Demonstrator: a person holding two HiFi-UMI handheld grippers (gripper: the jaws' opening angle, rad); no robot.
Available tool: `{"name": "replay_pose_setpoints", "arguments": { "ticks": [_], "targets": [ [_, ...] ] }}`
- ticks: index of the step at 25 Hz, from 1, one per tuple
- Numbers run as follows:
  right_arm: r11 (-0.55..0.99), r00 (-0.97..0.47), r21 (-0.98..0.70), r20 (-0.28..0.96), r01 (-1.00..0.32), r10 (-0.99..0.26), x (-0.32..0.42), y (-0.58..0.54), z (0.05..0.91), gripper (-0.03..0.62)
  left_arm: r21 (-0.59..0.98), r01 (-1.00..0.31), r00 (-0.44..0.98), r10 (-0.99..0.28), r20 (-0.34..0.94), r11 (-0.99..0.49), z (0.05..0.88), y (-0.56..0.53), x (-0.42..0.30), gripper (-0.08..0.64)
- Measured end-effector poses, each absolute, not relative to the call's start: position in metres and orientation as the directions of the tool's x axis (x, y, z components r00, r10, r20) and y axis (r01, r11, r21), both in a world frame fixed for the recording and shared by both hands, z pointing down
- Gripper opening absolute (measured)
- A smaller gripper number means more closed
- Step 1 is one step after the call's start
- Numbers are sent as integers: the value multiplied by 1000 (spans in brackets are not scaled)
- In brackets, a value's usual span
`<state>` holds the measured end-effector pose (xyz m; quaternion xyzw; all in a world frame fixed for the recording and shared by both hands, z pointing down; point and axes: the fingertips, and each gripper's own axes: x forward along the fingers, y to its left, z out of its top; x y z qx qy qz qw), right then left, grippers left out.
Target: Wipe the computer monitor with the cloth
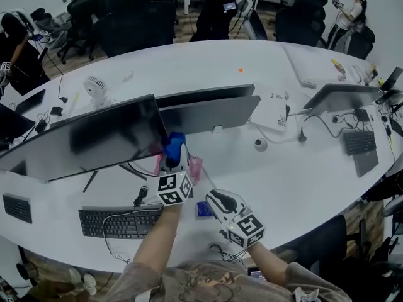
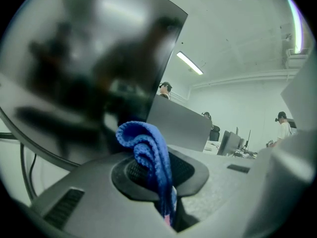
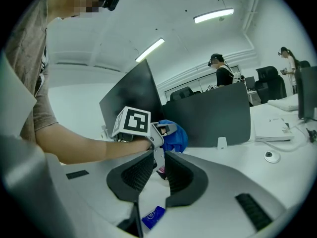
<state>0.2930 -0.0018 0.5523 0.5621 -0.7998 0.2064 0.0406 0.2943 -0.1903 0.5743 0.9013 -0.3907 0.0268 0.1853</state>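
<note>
On the white table stood the nearest dark monitor; of two tongs, the left tongs clamped tight on the one blue cloth at its lower right corner, while the right tongs stood slightly parted, empty

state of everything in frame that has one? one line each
left tongs, shut on the blue cloth
blue cloth, bunched, held at the monitor's lower right edge; contact can't be told
right tongs, slightly open, empty
monitor, upright, screen dark
desk fan, spinning or not can't be told
</note>
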Motion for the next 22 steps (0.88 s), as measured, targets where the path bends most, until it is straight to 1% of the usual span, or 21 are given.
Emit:
{"name": "replay_pose_setpoints", "arguments": {
  "ticks": [8, 14, 22],
  "targets": [
    [295, -370, -276, 279, -915, -886, 288, 1, 544, 67, 321, -705, 695, -706, 137, -632, 542, -190, 292, 49],
    [307, -376, -266, 262, -914, -889, 283, 2, 537, 67, 361, -698, 687, -721, 95, -618, 520, -191, 292, 49],
    [328, -386, -250, 241, -911, -890, 276, 4, 529, 67, 344, -684, 694, -719, 38, -643, 486, -189, 290, 49]
  ]
}}
